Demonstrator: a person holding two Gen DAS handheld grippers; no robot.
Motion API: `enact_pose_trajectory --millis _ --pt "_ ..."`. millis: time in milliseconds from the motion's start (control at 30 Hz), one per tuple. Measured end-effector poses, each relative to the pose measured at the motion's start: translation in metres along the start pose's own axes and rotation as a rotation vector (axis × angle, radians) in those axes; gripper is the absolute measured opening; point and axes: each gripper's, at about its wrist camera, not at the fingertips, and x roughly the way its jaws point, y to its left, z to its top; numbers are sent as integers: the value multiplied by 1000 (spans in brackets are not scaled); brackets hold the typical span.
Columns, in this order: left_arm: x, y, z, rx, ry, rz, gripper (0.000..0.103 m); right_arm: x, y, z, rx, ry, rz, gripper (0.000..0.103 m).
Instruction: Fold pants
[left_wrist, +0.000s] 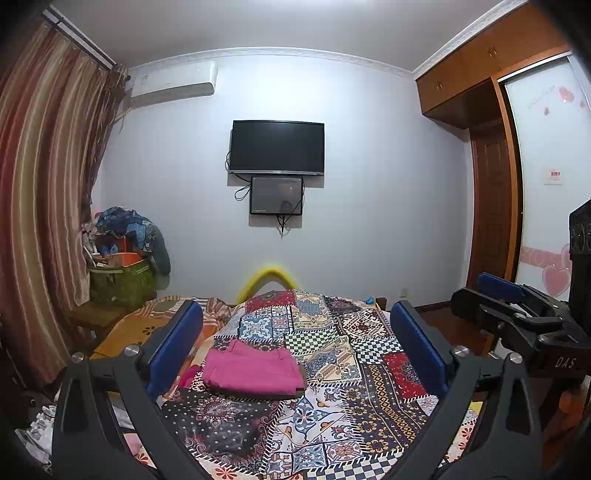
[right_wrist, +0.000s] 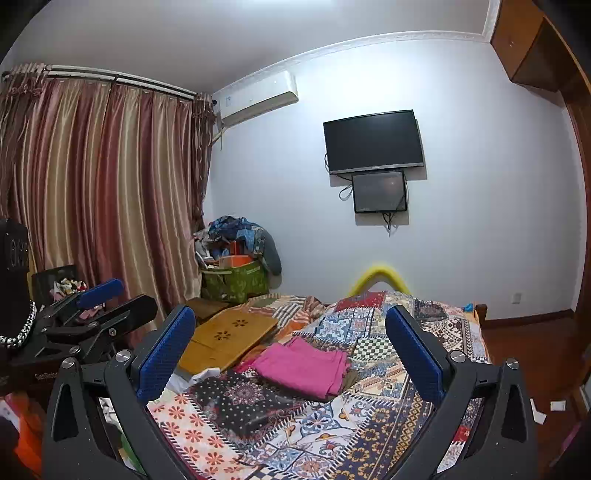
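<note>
Pink pants (left_wrist: 251, 369) lie folded in a flat rectangle on the patchwork bedspread (left_wrist: 332, 369), on top of a darker folded garment. They also show in the right wrist view (right_wrist: 304, 365). My left gripper (left_wrist: 295, 332) is open and empty, held above and short of the pants. My right gripper (right_wrist: 291, 336) is open and empty too, raised above the bed. The right gripper shows at the right edge of the left wrist view (left_wrist: 517, 306). The left gripper shows at the left of the right wrist view (right_wrist: 96, 306).
A wooden lap table (right_wrist: 225, 339) lies on the bed's left side. A green box heaped with clothes (right_wrist: 236, 266) stands in the corner by the curtain (right_wrist: 92, 203). A TV (left_wrist: 277, 147) hangs on the far wall. A wardrobe (left_wrist: 491, 184) is at right.
</note>
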Motion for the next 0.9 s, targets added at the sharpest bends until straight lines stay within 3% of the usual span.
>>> enact_pose_trajectory --millis 900 --pt "13 8 -6 -50 31 -10 103 3 6 2 -15 30 -19 103"
